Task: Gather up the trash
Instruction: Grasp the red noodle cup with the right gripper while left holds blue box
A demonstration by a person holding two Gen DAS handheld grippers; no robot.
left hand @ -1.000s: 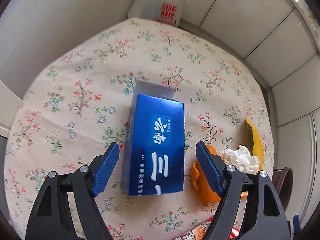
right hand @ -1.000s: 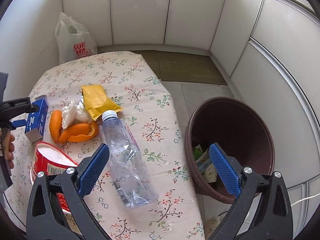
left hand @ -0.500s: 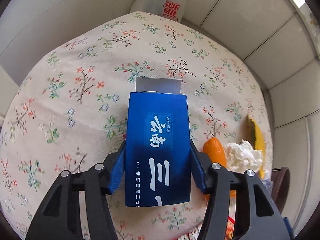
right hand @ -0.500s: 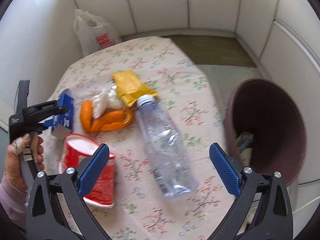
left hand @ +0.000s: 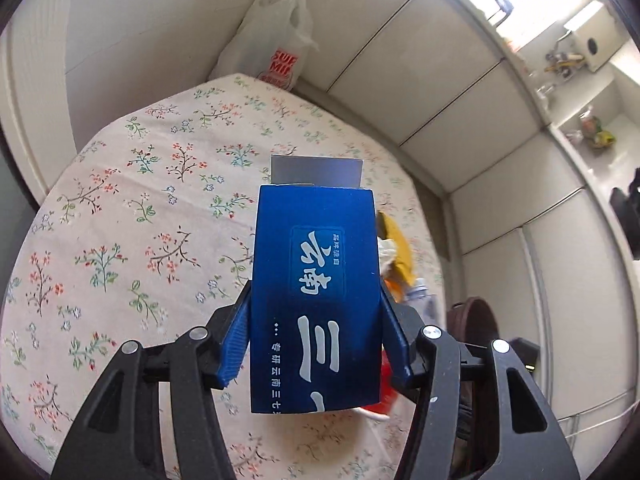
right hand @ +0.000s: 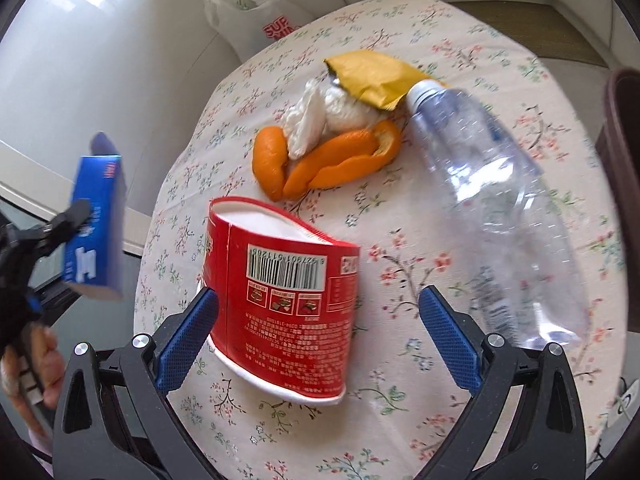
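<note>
Our left tool is clenched on the blue carton, held clear above the floral desk, flap end pointing away. Our right tool hangs spread wide over the desk, its left pad beside the squashed red paper cup lying on its side. Beyond lie orange peel, crumpled tissue, a yellow wrapper and a clear plastic bottle. The brown bin's rim shows right; a white shopping bag stands farthest.

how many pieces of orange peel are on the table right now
2, lying beside each other on the floral tablecloth below the crumpled tissue: a short curled orange peel left and a long peel strip right. More may hide underneath.
</note>
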